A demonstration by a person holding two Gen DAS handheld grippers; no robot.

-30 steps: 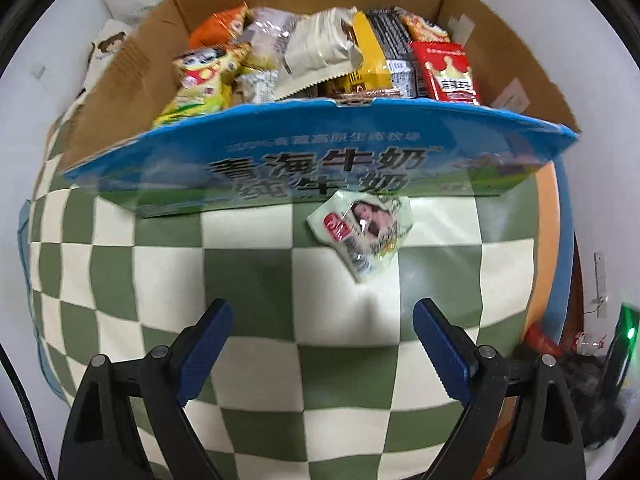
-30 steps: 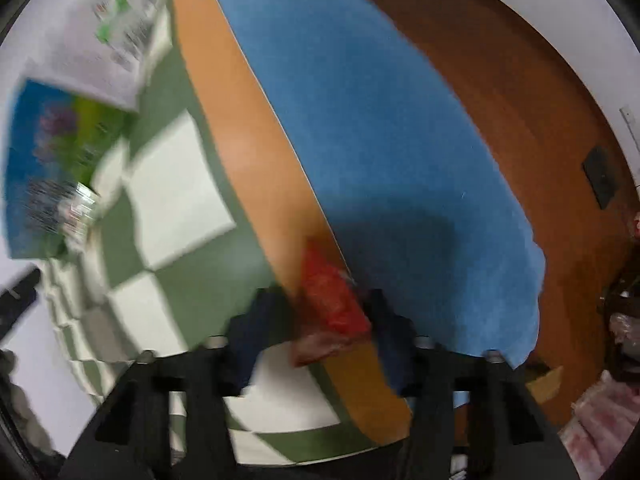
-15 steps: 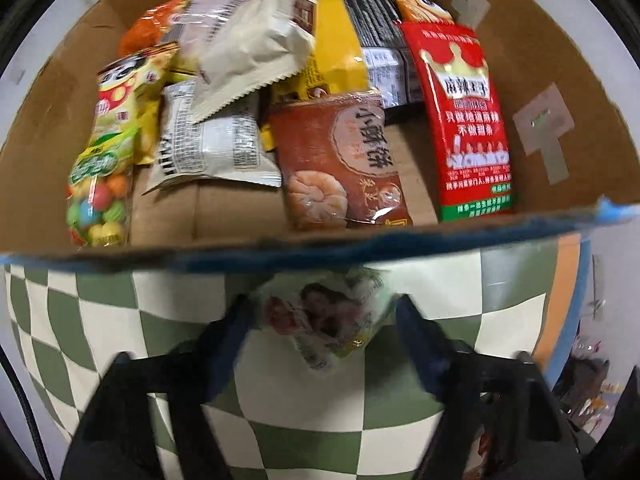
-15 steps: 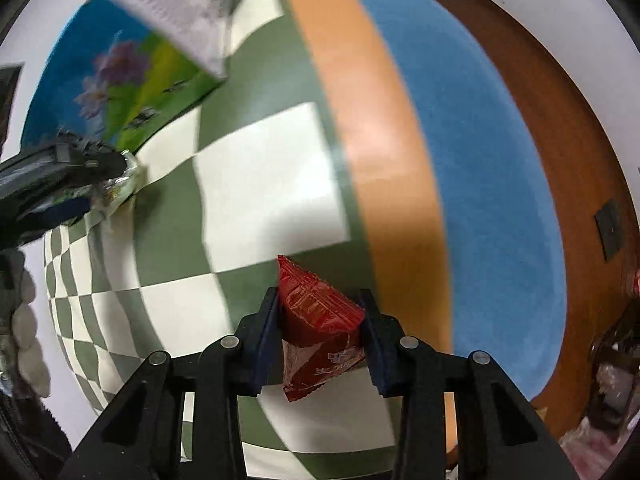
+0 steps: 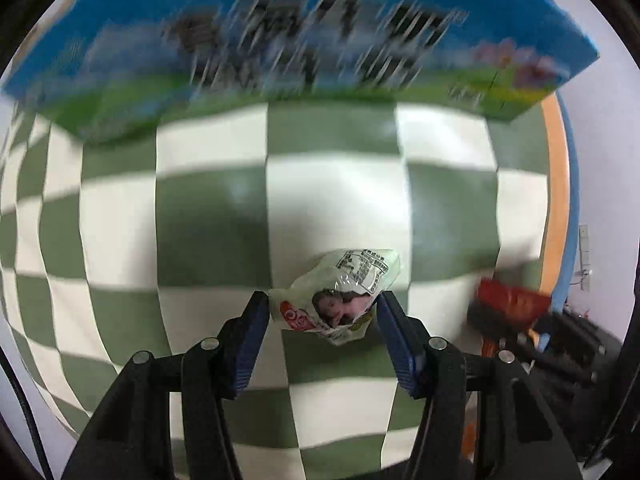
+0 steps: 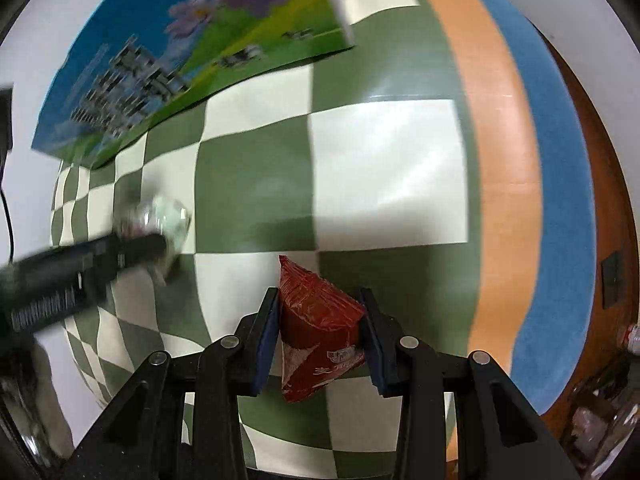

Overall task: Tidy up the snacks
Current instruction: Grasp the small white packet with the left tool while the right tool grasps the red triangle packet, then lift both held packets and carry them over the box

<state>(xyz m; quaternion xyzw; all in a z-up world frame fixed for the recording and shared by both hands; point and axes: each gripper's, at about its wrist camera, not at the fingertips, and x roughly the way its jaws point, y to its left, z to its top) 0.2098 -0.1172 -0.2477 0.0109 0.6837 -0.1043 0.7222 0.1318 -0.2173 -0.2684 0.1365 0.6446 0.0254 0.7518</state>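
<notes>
My left gripper [image 5: 320, 312] is shut on a pale green snack packet [image 5: 340, 300] with a face printed on it, held above the green-and-white checked cloth [image 5: 208, 208]. My right gripper [image 6: 318, 320] is shut on a red snack packet [image 6: 316, 320] above the same cloth [image 6: 380, 160]. The blue and green snack box [image 5: 300, 28] stands ahead of the left gripper, blurred; it also shows in the right wrist view [image 6: 160, 48] at the upper left. The left gripper with its packet [image 6: 164, 220] appears at the left of the right wrist view. The red packet [image 5: 508, 300] shows at the right of the left wrist view.
The cloth ends at an orange band [image 6: 492, 140] and a blue mat [image 6: 560, 160], with brown wooden floor [image 6: 608, 208] beyond. Dark clutter [image 5: 572, 344] sits at the right of the left wrist view.
My left gripper closed on the pale green packet and has pulled back from the box opening. My right gripper carried the red packet from the mat edge over the checked cloth.
</notes>
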